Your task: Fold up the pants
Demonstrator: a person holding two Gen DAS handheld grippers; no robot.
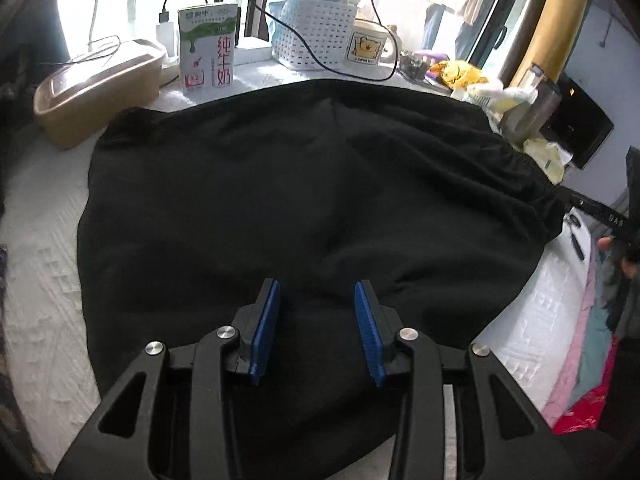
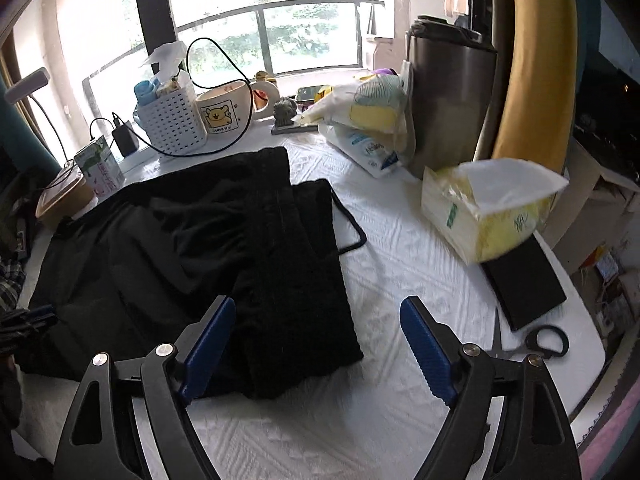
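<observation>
Black pants (image 1: pixel 300 184) lie spread over a white textured tablecloth (image 1: pixel 36 300), their gathered waistband (image 1: pixel 520 172) to the right in the left wrist view. My left gripper (image 1: pixel 317 286) hovers over the near part of the fabric, its blue pads (image 1: pixel 266 328) apart with nothing between them. In the right wrist view the pants (image 2: pixel 180 240) lie folded lengthwise, with a drawstring loop (image 2: pixel 352 236) sticking out on the cloth. My right gripper (image 2: pixel 318 302) is spread wide over the near right corner of the pants, one finger above fabric and the other above bare cloth, holding nothing.
Along the far edge stand a tan lidded box (image 1: pixel 96 88), a milk carton (image 1: pixel 204 48), a white basket (image 1: pixel 316 32) and a bear mug (image 1: pixel 366 48) with cables. A tissue pack (image 2: pixel 488 208), a black flat slab (image 2: pixel 524 288), scissors (image 2: pixel 540 340) and a steel bin (image 2: pixel 448 100) crowd the right.
</observation>
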